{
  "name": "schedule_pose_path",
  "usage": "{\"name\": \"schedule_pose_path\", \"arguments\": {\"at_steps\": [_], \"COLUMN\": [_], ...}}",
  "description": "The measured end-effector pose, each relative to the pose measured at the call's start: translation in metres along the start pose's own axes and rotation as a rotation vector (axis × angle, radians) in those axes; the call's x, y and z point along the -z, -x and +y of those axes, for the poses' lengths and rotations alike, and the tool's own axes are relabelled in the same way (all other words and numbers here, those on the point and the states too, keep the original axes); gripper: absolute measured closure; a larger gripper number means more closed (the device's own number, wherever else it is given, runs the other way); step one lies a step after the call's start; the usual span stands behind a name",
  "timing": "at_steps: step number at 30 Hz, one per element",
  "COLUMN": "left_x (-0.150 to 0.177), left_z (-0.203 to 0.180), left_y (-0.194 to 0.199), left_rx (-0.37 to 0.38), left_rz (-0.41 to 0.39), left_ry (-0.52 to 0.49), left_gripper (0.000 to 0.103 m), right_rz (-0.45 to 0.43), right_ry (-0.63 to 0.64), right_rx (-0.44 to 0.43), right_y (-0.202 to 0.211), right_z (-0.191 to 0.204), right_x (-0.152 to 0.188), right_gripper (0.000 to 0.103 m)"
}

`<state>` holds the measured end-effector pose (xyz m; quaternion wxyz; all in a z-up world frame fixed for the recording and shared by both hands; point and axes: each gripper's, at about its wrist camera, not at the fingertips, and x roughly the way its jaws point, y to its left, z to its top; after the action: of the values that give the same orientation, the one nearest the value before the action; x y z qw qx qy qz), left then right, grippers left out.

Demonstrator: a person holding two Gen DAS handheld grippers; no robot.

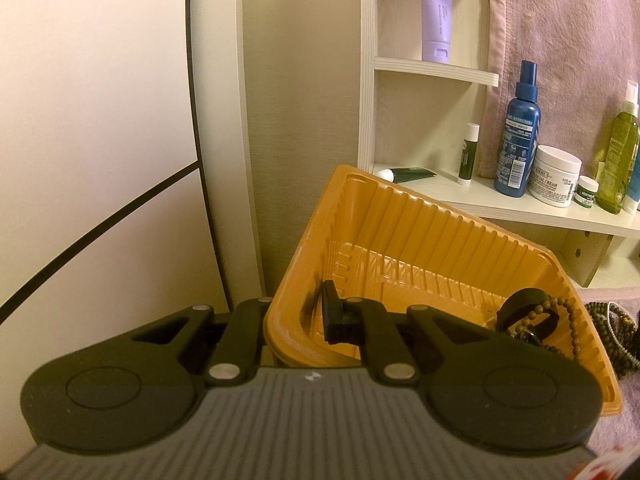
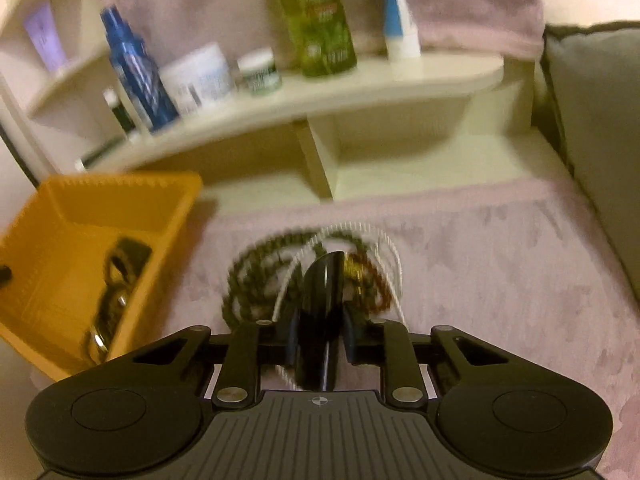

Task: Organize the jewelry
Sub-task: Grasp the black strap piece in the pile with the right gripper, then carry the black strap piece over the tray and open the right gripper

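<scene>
My left gripper (image 1: 296, 320) is shut on the near wall of an orange ribbed plastic tray (image 1: 400, 208), one finger inside and one outside, and the tray sits tilted. In its right corner lie a black strap (image 1: 524, 308) and a brown bead bracelet (image 1: 570, 320). In the blurred right wrist view the tray (image 2: 120, 200) stands to the left. My right gripper (image 2: 324, 276) points down into a tangle of dark green bead strands (image 2: 256, 272) and a white strand (image 2: 384, 240) on the pink cloth. Its fingers stand close together on the tangle; which strand they pinch is hidden.
A white shelf unit (image 1: 520, 208) behind the tray carries a blue spray bottle (image 1: 518, 136), a white cream jar (image 1: 556, 176), a green bottle (image 1: 622, 160) and a purple tube (image 1: 436, 12). Pink cloth (image 2: 480, 260) covers the surface. A grey cushion (image 2: 600, 120) borders it on the right.
</scene>
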<state>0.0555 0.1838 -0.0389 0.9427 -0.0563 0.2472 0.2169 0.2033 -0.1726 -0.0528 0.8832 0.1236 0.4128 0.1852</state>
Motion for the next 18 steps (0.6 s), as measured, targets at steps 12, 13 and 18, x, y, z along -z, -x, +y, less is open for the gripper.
{"name": "schedule_pose_path", "arguments": {"at_steps": [12,13,18], "left_x": [0.0,0.0,0.001], "left_z": [0.0,0.0,0.001], "left_y": [0.0,0.0,0.0], "left_rx": [0.001,0.001,0.005], "left_rz": [0.0,0.001,0.002], "left_ry": [0.0,-0.001,-0.003], "left_gripper": [0.093,0.093,0.093], "right_rz": [-0.087,-0.077,-0.018], "right_ry": [0.023,0.039,0.153], "right_rx": [-0.221,-0.253,-0.343], "right_y": [0.014,0.01,-0.013], "right_z": [0.04,0.05,0.102], "right_x": [-0.032,-0.033,-0.027], "right_gripper": [0.081,0.081,0.081]}}
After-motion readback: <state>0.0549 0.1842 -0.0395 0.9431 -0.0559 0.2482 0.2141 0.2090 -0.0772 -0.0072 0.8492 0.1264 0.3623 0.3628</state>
